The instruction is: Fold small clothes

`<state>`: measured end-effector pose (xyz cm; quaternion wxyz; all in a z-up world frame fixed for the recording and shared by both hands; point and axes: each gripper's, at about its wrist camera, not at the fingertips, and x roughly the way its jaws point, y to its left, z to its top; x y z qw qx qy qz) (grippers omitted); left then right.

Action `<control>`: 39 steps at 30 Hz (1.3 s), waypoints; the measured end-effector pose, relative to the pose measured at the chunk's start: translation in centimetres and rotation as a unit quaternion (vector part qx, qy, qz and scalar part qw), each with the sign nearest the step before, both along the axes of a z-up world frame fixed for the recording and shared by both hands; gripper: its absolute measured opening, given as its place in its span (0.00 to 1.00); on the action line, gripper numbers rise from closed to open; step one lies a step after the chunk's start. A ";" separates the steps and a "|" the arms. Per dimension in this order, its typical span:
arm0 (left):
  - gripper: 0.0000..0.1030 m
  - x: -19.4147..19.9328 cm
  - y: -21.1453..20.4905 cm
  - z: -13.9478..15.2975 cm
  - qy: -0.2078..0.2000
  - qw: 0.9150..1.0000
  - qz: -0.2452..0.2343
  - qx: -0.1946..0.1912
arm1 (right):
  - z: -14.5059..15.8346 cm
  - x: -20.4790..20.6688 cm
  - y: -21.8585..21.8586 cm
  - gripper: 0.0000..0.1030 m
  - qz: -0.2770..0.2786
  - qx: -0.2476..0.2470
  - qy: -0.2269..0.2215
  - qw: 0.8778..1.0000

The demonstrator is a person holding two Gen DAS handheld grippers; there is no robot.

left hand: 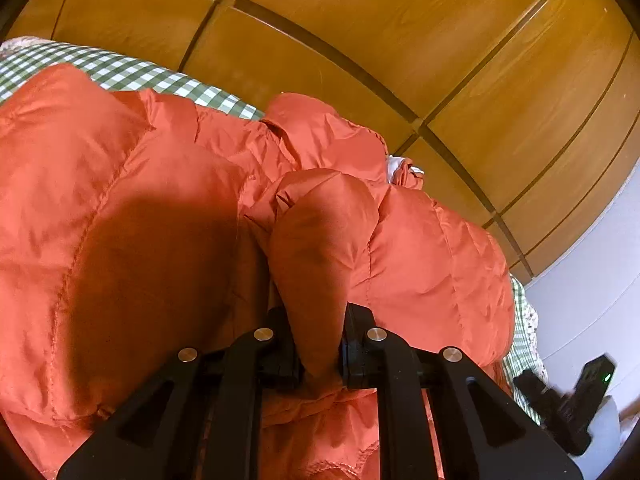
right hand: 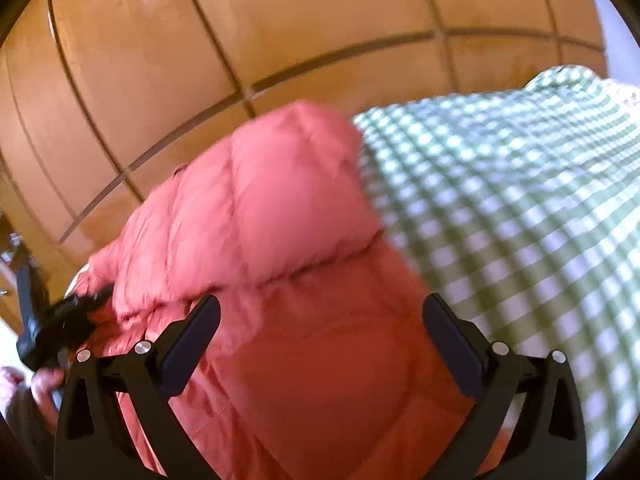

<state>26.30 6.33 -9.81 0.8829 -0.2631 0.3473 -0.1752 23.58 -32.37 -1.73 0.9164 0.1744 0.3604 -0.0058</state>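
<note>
An orange quilted puffer jacket [left hand: 132, 200] lies spread over a green-and-white checked cloth [left hand: 120, 72]. My left gripper [left hand: 320, 344] is shut on a puffy fold of the jacket, which bulges up between its black fingers. In the right wrist view the same jacket [right hand: 280, 208] lies blurred below my right gripper [right hand: 320, 340], whose fingers stand wide apart above the fabric with nothing pinched. The left gripper [right hand: 60, 320] and the hand holding it show at that view's left edge. The right gripper [left hand: 568, 396] appears at the lower right of the left wrist view.
Wooden panelled cupboard doors [left hand: 400, 40] rise behind the bed. The checked cloth [right hand: 520, 200] stretches bare to the right of the jacket. A pale wall [left hand: 592, 280] stands at the right.
</note>
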 end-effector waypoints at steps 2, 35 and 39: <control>0.12 -0.1 0.3 -0.2 -0.003 1.000 -0.002 -0.005 | 2.6 1.4 0.3 0.98 -0.006 -0.048 -0.023 0.999; 0.39 6.2 -0.4 1.7 0.110 0.988 -0.045 -0.098 | -5.0 14.2 -1.3 0.98 -0.077 -0.154 0.102 0.980; 0.13 7.1 0.0 1.7 0.104 0.985 -0.038 -0.132 | -5.1 14.3 -1.5 0.98 -0.078 -0.145 0.103 0.981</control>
